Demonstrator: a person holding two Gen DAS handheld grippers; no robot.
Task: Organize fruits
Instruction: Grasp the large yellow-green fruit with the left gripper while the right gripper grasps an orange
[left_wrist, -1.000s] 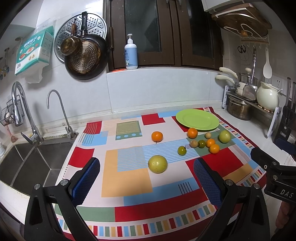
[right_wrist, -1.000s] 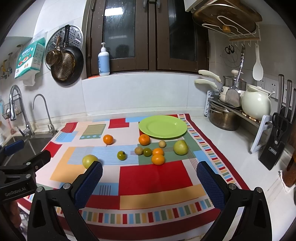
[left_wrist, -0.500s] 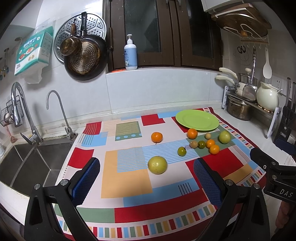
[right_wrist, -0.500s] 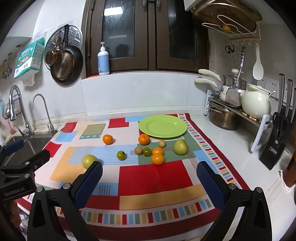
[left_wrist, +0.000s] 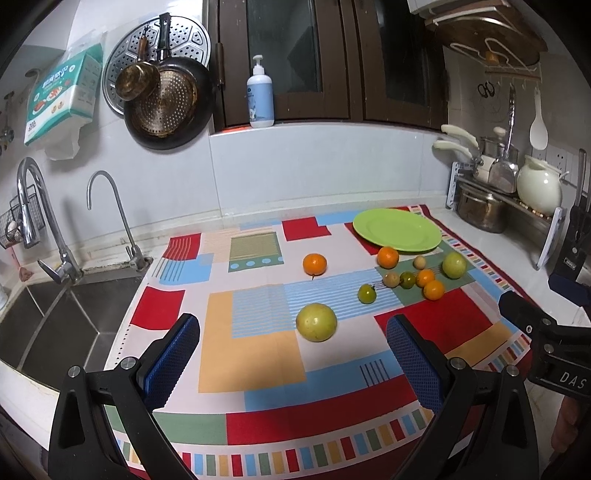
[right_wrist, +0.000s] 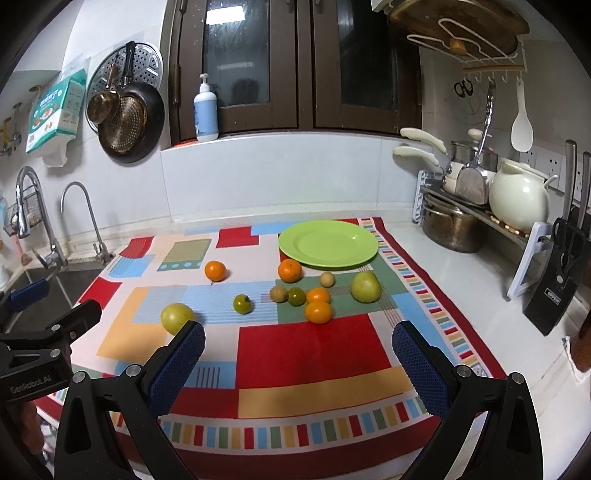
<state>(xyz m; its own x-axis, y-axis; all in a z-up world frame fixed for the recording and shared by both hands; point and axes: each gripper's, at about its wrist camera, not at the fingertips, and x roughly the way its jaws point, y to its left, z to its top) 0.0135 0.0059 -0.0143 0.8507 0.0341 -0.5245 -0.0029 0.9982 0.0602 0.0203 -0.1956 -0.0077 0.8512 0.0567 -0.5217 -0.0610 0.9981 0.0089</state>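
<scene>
Right wrist view: plate (right_wrist: 328, 243) beyond 9 scattered fruits (right_wrist: 318, 312).

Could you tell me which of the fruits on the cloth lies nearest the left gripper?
The large yellow-green fruit, lying alone just ahead of the left gripper, which is open. The other fruits sit farther back, most clustered near the green plate.

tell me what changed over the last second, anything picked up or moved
Nothing visibly changed. Both hand-held grippers, left and right, hang open and empty over the patterned cloth; the fruits lie where they were and the green plate is bare.
</scene>
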